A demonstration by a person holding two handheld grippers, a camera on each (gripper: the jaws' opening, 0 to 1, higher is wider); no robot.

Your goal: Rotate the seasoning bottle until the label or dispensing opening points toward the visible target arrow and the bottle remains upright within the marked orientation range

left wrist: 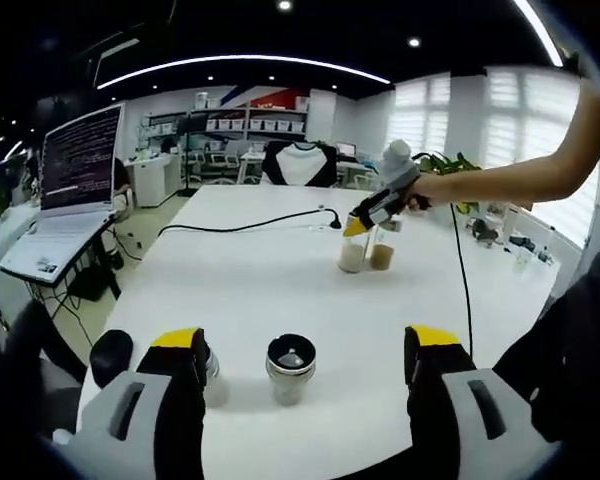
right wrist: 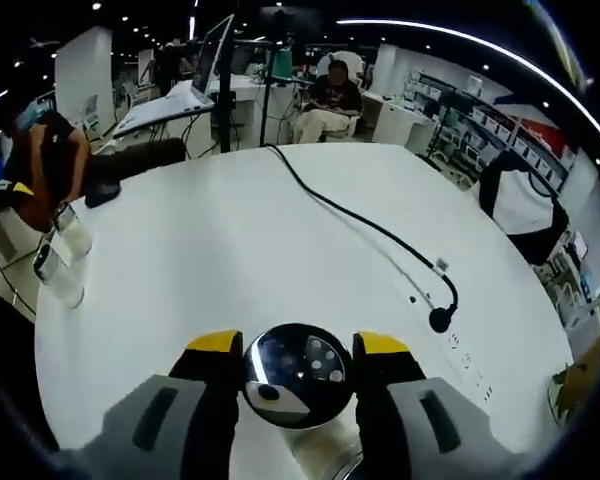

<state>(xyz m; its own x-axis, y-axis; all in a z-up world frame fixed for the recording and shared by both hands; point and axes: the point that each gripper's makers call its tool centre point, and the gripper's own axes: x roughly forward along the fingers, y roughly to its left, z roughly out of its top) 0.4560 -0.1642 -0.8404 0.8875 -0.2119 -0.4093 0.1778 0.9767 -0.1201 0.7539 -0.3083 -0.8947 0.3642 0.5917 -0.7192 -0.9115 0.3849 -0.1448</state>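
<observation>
My right gripper (right wrist: 298, 345) is shut on the round metal lid of a seasoning bottle (right wrist: 298, 388), one jaw on each side of it. In the left gripper view this right gripper (left wrist: 365, 222) is far across the white table (left wrist: 280, 290), tipped down onto a pair of small jars, one with pale contents (left wrist: 352, 256) and one with brown (left wrist: 382, 256). My left gripper (left wrist: 307, 340) is open and wide. A metal-capped bottle (left wrist: 290, 368) stands upright on the table between its jaws, untouched. A second clear bottle (left wrist: 212, 378) stands next to the left jaw.
A black cable ending in a plug (right wrist: 440, 318) crosses the table. A black object (left wrist: 110, 355) lies by the near left edge. A laptop (left wrist: 60, 215) sits on a side stand. Two clear bottles (right wrist: 65, 260) stand near the far edge in the right gripper view.
</observation>
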